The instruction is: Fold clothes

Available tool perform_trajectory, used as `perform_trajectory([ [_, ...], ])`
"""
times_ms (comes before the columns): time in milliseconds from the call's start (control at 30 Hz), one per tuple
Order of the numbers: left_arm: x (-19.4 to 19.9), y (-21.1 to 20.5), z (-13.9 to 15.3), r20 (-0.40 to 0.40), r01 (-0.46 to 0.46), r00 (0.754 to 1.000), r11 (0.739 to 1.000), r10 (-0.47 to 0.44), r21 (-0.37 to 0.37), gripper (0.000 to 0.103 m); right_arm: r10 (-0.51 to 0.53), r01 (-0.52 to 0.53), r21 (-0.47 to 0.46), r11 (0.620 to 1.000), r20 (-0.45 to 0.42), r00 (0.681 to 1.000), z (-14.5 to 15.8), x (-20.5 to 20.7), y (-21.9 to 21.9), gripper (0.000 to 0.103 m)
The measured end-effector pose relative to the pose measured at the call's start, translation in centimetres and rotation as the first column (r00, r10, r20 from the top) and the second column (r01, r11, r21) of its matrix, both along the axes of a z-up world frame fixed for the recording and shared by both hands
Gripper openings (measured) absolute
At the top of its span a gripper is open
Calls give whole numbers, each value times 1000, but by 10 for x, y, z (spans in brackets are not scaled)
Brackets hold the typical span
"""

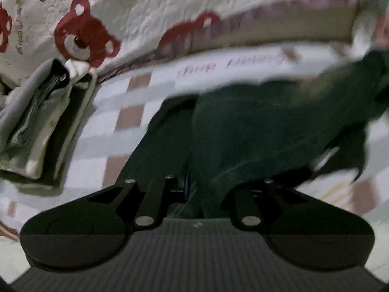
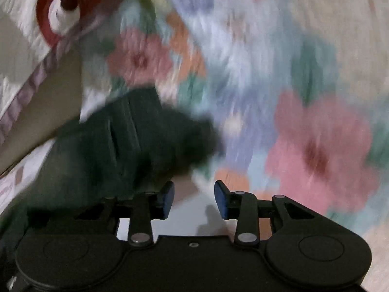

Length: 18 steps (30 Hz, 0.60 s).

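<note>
A dark green garment (image 1: 255, 131) lies bunched on the checked bed sheet (image 1: 136, 114) and drapes over my left gripper (image 1: 194, 189). The left gripper's jaws are closed together on the garment's near edge, with cloth hiding the fingertips. In the right wrist view the same dark green garment (image 2: 126, 141) lies to the left and ahead. My right gripper (image 2: 194, 199) is open and empty, its blue pads (image 2: 167, 199) apart, just right of the cloth. Both views are motion-blurred.
A folded pile of grey and pale clothes (image 1: 41, 121) sits at the left on the sheet. A quilt with red bear prints (image 1: 82, 34) lies behind it. A flowered blanket (image 2: 291, 97) fills the right wrist view.
</note>
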State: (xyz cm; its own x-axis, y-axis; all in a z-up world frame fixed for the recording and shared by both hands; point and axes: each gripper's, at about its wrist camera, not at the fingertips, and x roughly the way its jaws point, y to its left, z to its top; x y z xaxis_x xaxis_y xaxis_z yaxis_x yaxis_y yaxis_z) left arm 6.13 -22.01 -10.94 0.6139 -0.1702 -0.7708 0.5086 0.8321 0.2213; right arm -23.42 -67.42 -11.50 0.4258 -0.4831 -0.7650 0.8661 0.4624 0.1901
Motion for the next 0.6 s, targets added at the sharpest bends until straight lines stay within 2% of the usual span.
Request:
perform_trajectory([
  [67,1,7,2,6,-13,1000,1000,13,-20,17,55,-56,40,998,28,998,-8,9,8,42],
  [167,4,15,12,0,-23,1000,998,23,-62,17,153,-154,25,988,56,987,-3,40,21,42],
  [333,7,13,8,7,-29,1000,998,29,-61,17,254,-261,16,965,177,951,18,105,34,52],
  [367,8,13,4,0,-30,1000,998,30,-61,22,264,-274,23,961,204,943,19,119,33,54],
  [400,9,13,-1,-13,-30,999,998,29,-60,28,276,-289,26,957,221,935,20,132,33,60],
  [433,10,12,-6,-31,-22,999,998,20,-57,46,292,-306,25,952,230,928,19,146,33,65],
  [467,11,11,-13,-45,-8,999,999,6,-44,58,295,-307,20,951,227,928,18,160,31,65],
  [533,11,8,-24,-57,13,998,1000,-14,-15,58,264,-271,12,962,187,946,14,183,23,65],
  [567,11,8,-26,-52,12,999,1000,-12,-10,56,247,-252,9,968,165,955,12,194,20,65],
  [600,11,9,-27,-46,4,999,1000,-5,-14,49,230,-233,6,973,143,963,11,204,16,65],
])
